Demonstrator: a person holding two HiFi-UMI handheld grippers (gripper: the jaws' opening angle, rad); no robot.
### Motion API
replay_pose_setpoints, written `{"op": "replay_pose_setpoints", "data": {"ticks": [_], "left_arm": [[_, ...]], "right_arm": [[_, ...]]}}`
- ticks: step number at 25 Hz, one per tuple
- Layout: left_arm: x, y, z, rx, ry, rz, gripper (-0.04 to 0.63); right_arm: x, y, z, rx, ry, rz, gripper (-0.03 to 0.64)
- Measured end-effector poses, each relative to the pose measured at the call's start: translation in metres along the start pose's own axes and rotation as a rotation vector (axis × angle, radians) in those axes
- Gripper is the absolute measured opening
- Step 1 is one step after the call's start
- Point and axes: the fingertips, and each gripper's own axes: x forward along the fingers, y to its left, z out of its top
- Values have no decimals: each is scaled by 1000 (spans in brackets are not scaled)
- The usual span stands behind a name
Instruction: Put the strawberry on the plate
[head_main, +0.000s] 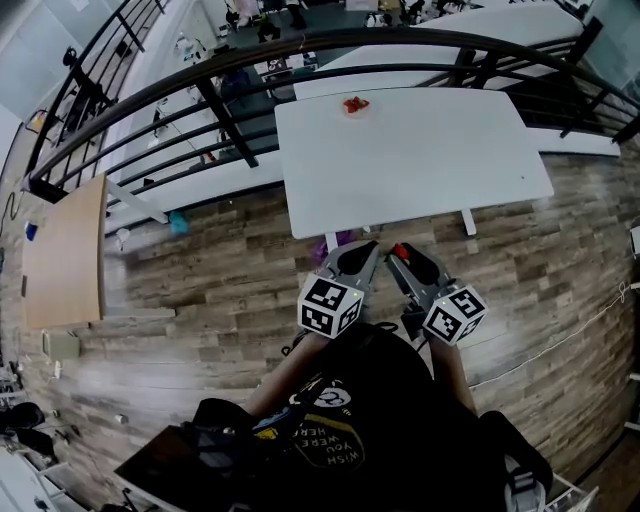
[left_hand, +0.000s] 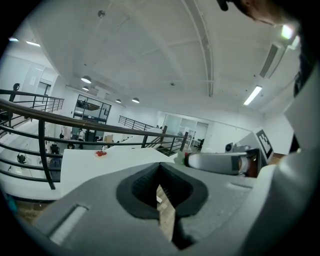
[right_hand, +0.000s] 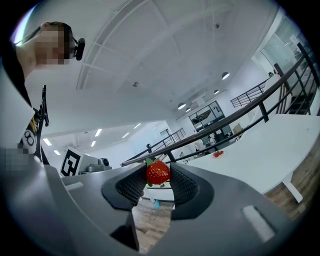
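Right gripper (right_hand: 158, 176) clamped on strawberry (right_hand: 158, 172), pinched at jaw tips, near side, well short of white table (head_main: 420, 160). Plate (head_main: 355, 105) way off at table's far edge, ahead and a bit left. Left gripper (left_hand: 160, 167) closed, empty, just beside. Long reach forward needed, imo.

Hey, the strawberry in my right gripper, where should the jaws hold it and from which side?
Grip the strawberry across its broad red middle, one pad on each flank, coming in level from the side, as the right gripper does now. The body is widest there, and the leafy cap pokes out at the upper left, clear of the pads.
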Motion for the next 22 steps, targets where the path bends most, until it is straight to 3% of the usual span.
{"op": "replay_pose_setpoints", "data": {"ticks": [11, 16, 22], "left_arm": [[14, 38, -8, -56, 20, -13, 2], [46, 38, -2, -105, 92, -57, 2], [88, 17, 16, -32, 94, -85, 2]], "right_arm": [[25, -30, 0, 22, 6, -53, 146], [40, -51, 19, 17, 25, -16, 146], [43, -81, 60, -35, 5, 13, 146]]}}
